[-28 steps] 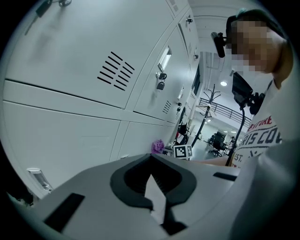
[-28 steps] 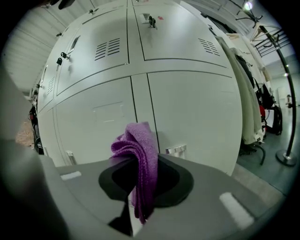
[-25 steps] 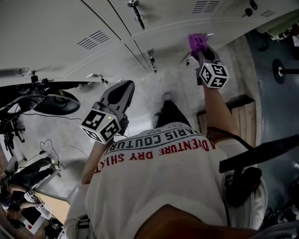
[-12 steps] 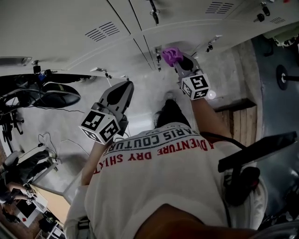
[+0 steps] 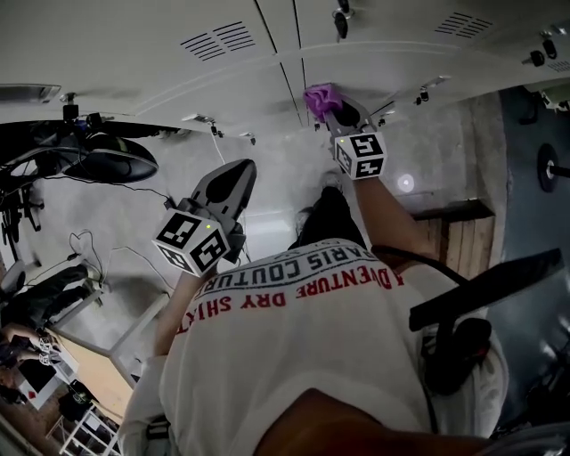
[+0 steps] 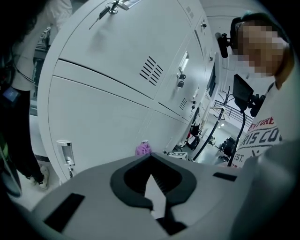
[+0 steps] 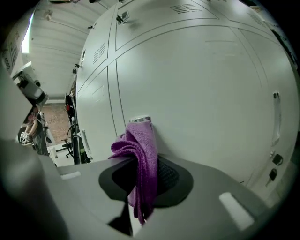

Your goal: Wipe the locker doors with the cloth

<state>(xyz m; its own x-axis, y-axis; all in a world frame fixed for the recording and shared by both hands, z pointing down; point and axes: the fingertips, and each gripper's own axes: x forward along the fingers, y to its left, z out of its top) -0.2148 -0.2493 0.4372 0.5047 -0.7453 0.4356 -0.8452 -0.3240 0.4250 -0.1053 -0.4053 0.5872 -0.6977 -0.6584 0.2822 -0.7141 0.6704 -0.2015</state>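
Pale grey locker doors [image 5: 134, 36] run across the top of the head view. My right gripper [image 5: 337, 109] is shut on a bunched purple cloth [image 5: 321, 98], which is pressed to a door just right of a vertical seam. In the right gripper view the cloth [image 7: 143, 154] hangs out of the right gripper [image 7: 140, 176] against the door [image 7: 197, 84], beside a small metal latch [image 7: 139, 120]. My left gripper [image 5: 233, 176] hangs lower, away from the lockers, shut and holding nothing. From the left gripper [image 6: 152, 180] view the cloth [image 6: 143, 149] shows small against the doors [image 6: 103, 70].
Keys and handles stick out of the doors [image 5: 341, 18]. A black lamp and stands [image 5: 107, 165] crowd the left, with cables on the floor [image 5: 85, 245]. A wooden bench [image 5: 454, 233] and a dark bag [image 5: 454, 347] lie on the right.
My right gripper has slid the cloth leftward along the locker face, toward the vertical seam. The left gripper has stayed about where it was.
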